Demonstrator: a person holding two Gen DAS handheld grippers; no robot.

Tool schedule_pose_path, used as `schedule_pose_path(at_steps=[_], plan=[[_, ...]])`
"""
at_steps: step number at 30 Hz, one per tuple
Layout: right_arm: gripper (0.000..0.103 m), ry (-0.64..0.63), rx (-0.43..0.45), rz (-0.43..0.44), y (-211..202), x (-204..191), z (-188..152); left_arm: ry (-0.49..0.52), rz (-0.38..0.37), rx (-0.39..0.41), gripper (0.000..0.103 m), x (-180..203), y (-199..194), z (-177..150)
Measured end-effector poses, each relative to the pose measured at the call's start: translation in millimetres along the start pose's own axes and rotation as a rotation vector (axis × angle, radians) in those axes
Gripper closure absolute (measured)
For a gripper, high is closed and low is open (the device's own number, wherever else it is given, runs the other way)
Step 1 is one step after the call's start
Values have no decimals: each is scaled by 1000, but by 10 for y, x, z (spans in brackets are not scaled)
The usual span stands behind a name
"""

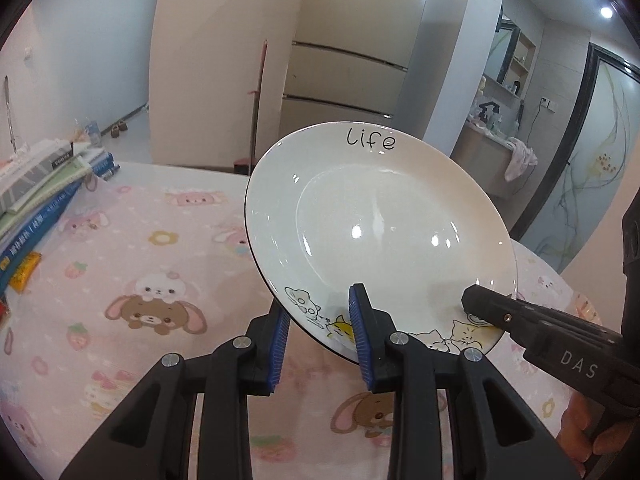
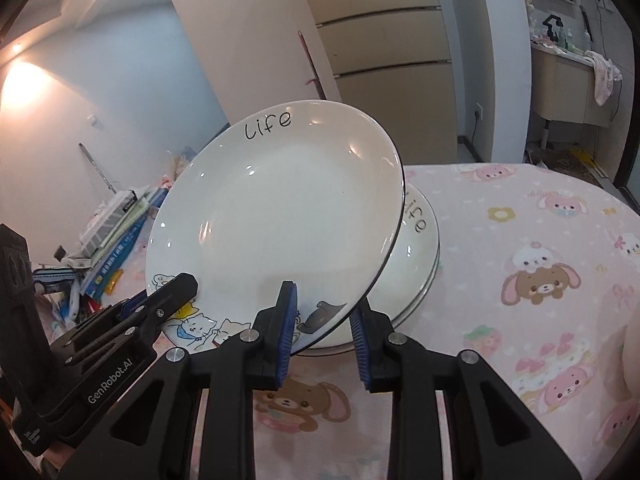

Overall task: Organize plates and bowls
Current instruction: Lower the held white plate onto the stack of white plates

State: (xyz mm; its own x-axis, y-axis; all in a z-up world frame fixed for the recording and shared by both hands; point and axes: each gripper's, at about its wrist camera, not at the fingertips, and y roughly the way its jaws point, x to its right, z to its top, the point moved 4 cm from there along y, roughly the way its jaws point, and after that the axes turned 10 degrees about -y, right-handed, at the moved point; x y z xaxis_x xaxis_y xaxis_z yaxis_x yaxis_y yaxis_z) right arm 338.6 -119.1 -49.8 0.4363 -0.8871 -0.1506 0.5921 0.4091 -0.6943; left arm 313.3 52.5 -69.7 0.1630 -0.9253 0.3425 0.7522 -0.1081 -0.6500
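Both grippers reached forward over the table and met on one dish. The left gripper (image 1: 320,336) had its blue-padded fingers (image 1: 360,332) pinched across the near rim of a white round ceramic plate (image 1: 376,216), one pad on the upper face and the other beneath, so it was gripping the plate. The right gripper (image 2: 324,328) clasped the same rim further along in the same way, one pad above and one below. The plate was held off the pink cartoon-printed tablecloth (image 1: 152,280), tilted steeply with its far edge raised. The left wrist view showed the right gripper's black finger coming in from the lower right onto the rim, and the plate hid whatever lay behind it. Only the right wrist view showed a stack of matching white plates (image 2: 420,264) resting on the cloth just behind and below the lifted plate, partly covered by it, together with the left gripper's body at the lower left. The lifted plate was glossy, thinly edged in a dark line, with the word "life" handwritten on its far rim and small cartoon cats drawn along the near rim. A pile of books (image 1: 44,188) lay at the table's left edge.
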Motion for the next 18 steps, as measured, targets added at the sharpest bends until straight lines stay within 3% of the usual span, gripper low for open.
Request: schedule_pose_path(at_steps=[3, 8, 18], plan=[[78, 28, -24, -2, 44, 77, -19, -5, 10, -30, 71, 33, 99, -4], [78, 32, -16, -46, 51, 172, -12, 78, 64, -40, 71, 260, 210, 42], [78, 86, -63, -68, 117, 485, 14, 116, 92, -96, 71, 500, 475, 54]])
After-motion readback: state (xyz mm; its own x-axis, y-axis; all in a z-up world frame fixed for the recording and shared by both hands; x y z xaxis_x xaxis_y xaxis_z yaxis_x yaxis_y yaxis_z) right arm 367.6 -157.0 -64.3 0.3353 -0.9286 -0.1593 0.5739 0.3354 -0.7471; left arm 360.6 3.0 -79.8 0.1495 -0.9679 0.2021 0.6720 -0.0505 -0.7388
